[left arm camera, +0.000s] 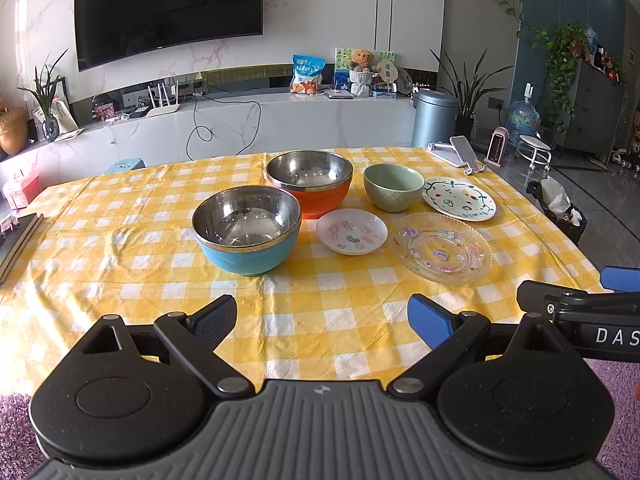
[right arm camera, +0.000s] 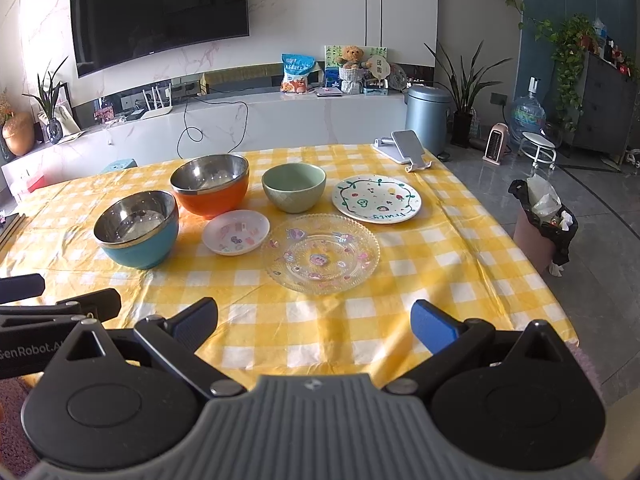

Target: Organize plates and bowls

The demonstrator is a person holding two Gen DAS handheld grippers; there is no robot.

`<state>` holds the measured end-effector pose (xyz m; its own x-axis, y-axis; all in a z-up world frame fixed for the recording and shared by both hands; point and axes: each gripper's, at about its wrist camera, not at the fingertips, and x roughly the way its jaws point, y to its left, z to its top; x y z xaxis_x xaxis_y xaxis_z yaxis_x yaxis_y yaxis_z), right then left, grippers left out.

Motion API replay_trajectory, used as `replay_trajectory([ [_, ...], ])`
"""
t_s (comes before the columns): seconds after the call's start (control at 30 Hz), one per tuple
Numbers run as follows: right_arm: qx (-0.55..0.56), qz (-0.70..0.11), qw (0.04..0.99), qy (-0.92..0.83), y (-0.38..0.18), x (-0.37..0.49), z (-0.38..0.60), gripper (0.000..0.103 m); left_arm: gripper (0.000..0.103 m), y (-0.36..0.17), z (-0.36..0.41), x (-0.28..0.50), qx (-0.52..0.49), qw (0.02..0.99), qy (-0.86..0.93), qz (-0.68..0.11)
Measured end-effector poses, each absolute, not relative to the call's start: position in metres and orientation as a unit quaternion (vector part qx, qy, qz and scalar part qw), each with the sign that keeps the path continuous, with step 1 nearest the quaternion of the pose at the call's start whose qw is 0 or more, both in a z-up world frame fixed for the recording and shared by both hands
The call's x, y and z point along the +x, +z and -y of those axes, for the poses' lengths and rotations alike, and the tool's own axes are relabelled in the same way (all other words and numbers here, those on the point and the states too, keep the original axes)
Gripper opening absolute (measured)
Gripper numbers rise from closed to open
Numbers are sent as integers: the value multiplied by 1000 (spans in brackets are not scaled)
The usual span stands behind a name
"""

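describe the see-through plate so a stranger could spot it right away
On the yellow checked tablecloth, find the row of dishes. The clear glass plate lies nearest the front edge, in front of the green bowl. Unlike the two white plates beside it, it is transparent, with a scalloped rim and cartoon stickers.

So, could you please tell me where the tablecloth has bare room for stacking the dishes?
Bare cloth lies left of the blue bowl and along the near edge below the glass plate. The middle, from the orange bowl to the painted plate, is crowded.
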<state>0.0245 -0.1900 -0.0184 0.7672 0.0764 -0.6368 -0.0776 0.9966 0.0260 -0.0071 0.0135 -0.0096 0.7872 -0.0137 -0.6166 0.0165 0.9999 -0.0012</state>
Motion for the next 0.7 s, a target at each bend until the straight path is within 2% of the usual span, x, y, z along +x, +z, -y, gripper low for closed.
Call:
replay_trajectory([
  [0.7, -5, -343, 938, 41, -19, 27, 187, 101, 103, -10, -14, -7, 1, 945, -8, -326],
])
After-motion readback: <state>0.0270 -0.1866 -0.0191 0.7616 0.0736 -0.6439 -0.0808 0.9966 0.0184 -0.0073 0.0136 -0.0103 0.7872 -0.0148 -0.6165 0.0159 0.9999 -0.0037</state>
